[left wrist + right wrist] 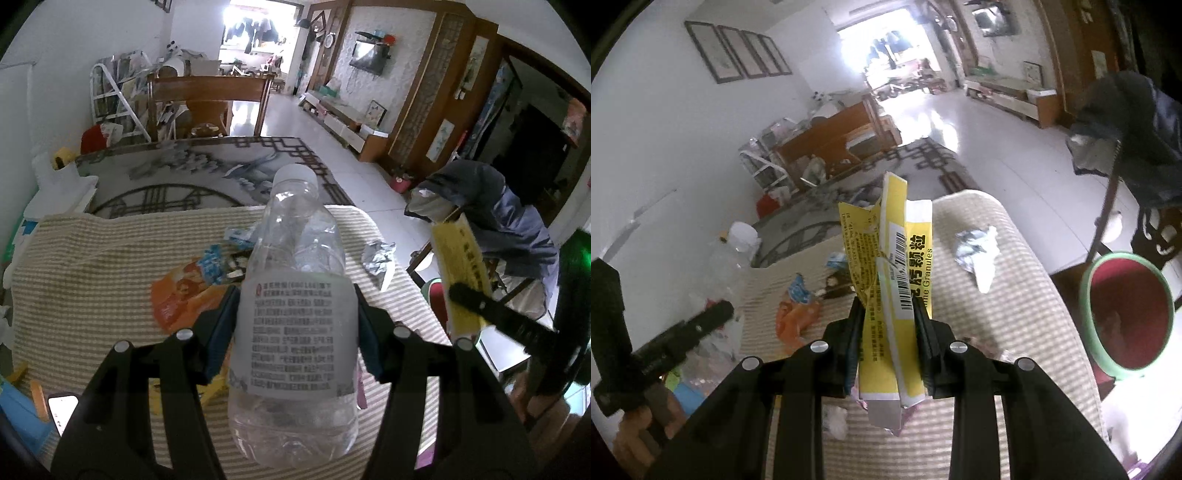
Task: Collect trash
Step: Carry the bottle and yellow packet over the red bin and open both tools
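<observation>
Left gripper (297,325) clamped on a clear plastic bottle (295,280), both blue pads pressed against the white printed label, white cap pointing away from the tongs, base nearest the camera. Ahead of the left fingertips, on the striped cloth (92,266): an orange wrapper (177,295) and blue-and-white wrapper scraps (216,264). Further right, between the two tongs, a crumpled white-and-silver wad (979,254) lying on the cloth, apart from both. Right gripper (890,325) closed on a flattened yellow medicine box (894,266), barcode and black lettering facing up, torn end sticking out past the fingertips. Well right of the right tongs, beyond the cloth edge, a red bin with a green rim (1126,314), mouth open toward the camera.
</observation>
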`<state>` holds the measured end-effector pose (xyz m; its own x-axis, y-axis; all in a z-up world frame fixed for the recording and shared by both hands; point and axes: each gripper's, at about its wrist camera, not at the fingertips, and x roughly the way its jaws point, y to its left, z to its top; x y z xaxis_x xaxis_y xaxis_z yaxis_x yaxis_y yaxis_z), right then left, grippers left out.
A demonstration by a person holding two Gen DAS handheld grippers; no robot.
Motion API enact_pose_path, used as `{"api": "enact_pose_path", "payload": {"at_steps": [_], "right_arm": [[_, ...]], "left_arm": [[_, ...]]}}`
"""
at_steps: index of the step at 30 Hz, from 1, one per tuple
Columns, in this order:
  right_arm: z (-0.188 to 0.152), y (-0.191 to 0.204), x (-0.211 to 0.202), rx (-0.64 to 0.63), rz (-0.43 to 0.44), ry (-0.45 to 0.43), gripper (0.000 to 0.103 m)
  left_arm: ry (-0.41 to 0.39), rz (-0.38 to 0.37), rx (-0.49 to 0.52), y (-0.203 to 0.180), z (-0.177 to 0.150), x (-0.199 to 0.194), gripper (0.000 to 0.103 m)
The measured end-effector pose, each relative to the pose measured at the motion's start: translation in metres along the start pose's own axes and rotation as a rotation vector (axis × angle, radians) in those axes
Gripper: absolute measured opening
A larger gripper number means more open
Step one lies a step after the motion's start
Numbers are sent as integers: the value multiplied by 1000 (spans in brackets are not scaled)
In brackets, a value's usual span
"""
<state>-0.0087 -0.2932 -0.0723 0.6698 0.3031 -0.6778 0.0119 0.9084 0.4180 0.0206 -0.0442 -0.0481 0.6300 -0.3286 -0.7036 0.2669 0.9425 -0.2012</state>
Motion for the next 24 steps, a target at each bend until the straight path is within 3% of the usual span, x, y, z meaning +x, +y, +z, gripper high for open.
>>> {"api": "enact_pose_path", "payload": {"at_steps": [11, 24], "right_arm": [[25, -53, -17, -15, -4, -25, 27], [49, -147, -47, 39, -19, -44, 27]], "left_arm": [[-13, -15, 25, -70, 12, 24, 56], [4, -40, 77, -165, 24, 62, 57]]}}
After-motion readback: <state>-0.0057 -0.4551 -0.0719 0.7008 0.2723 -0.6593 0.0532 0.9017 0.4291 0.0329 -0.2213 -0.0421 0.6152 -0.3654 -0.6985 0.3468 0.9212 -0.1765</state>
